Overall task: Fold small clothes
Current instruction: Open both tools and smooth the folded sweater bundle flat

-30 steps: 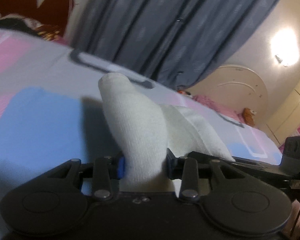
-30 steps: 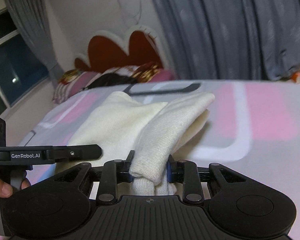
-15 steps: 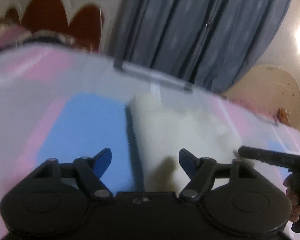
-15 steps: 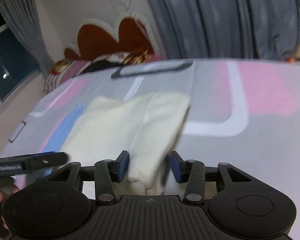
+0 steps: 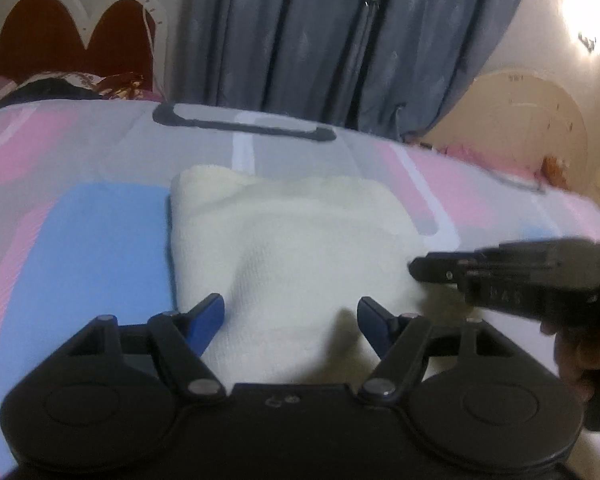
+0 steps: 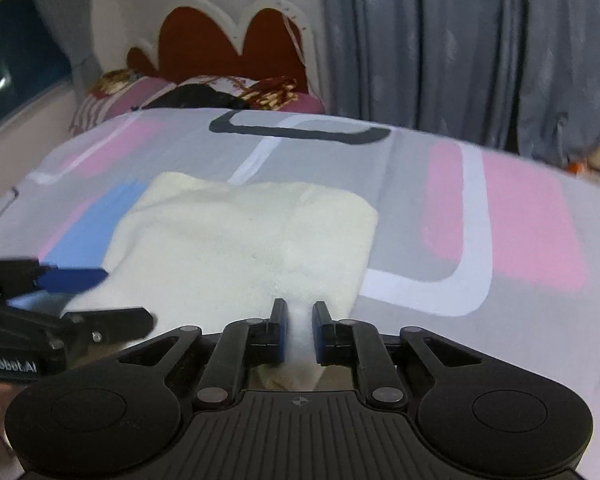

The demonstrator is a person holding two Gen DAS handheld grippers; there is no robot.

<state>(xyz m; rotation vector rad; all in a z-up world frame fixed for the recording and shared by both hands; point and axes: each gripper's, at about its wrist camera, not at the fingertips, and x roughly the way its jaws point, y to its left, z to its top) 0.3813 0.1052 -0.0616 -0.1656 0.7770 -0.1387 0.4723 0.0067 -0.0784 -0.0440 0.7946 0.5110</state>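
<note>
Left gripper (image 5: 291, 314), jaws apart, has released the folded cloth (image 5: 300, 240); right gripper (image 6: 300, 334), jaws just closing, clamps its near edge to steady it.

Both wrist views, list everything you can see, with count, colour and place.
cream garment: one, folded, lying on the bed centre
bedsheet: one, grey with pink, blue and white shapes, under the garment
headboard: one, dark red with white rim, far end
pillows: count unclear, pink patterned, below the headboard
curtain: grey, behind the bed
wall lamp: one, lit, upper right
left gripper: black, blue pads, jaws open over the garment
right gripper: black, jaws just closed, pinching the garment's near edge
</note>
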